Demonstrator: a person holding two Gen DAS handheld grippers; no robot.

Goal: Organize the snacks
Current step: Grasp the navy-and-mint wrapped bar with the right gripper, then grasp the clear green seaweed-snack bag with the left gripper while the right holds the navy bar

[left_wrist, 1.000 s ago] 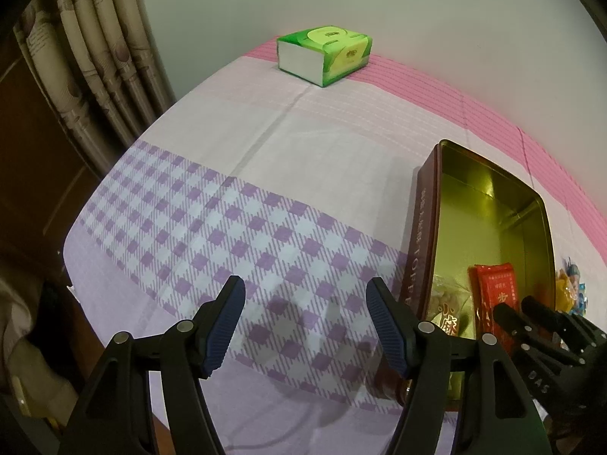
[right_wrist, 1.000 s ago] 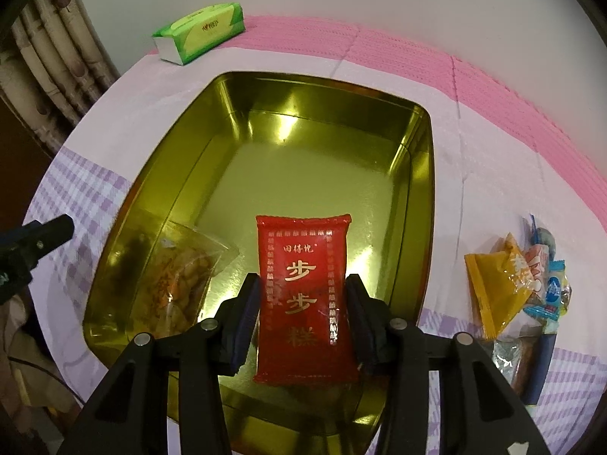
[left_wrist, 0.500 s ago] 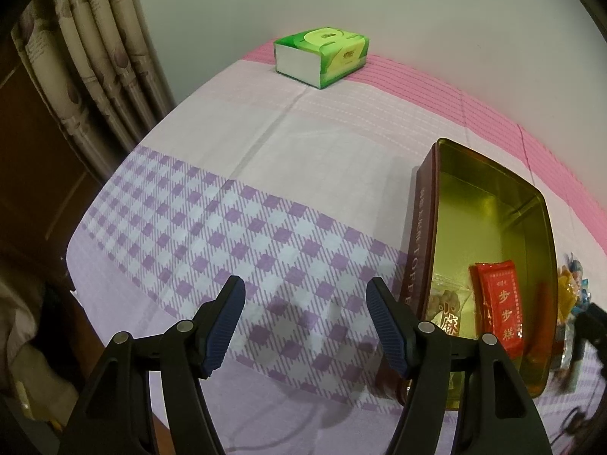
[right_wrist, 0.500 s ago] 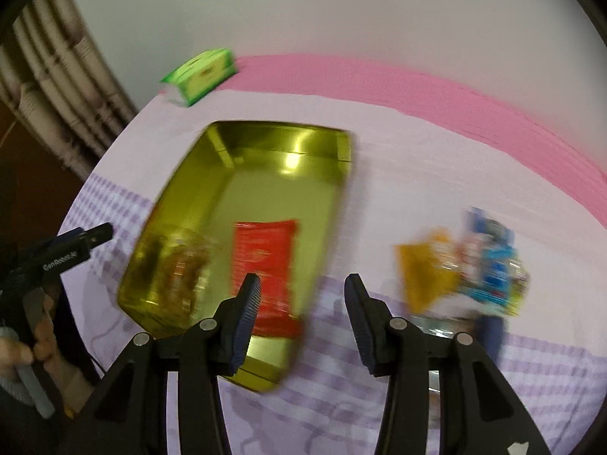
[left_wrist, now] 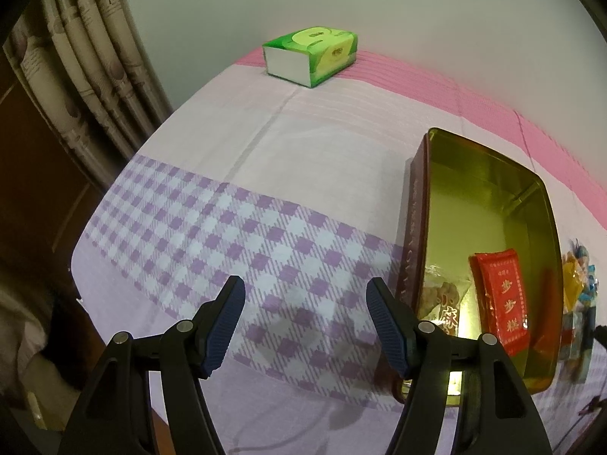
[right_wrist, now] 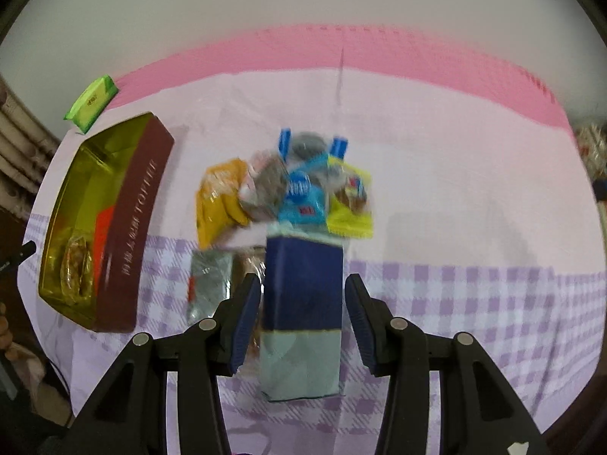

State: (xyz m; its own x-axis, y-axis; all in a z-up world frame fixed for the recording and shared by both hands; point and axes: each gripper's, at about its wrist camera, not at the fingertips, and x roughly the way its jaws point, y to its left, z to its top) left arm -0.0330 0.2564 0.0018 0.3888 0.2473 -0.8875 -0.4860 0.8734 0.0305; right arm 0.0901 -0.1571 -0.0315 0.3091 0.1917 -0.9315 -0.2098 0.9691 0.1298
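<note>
My right gripper (right_wrist: 303, 314) hangs over the snack pile (right_wrist: 288, 193), jaws apart and empty, straddling a navy packet (right_wrist: 303, 284) lying on the cloth. It looks light, soft and slick; I would pinch its long sides. My left gripper (left_wrist: 305, 322) is open over bare cloth. The tin (left_wrist: 413, 227) holds 2 packets; the red one (left_wrist: 502, 299) reads 步步糕.

Both tongs point steeply downward, empty: the left tongs (left_wrist: 305, 320) gape wide, the right tongs (right_wrist: 303, 320) narrower.
</note>
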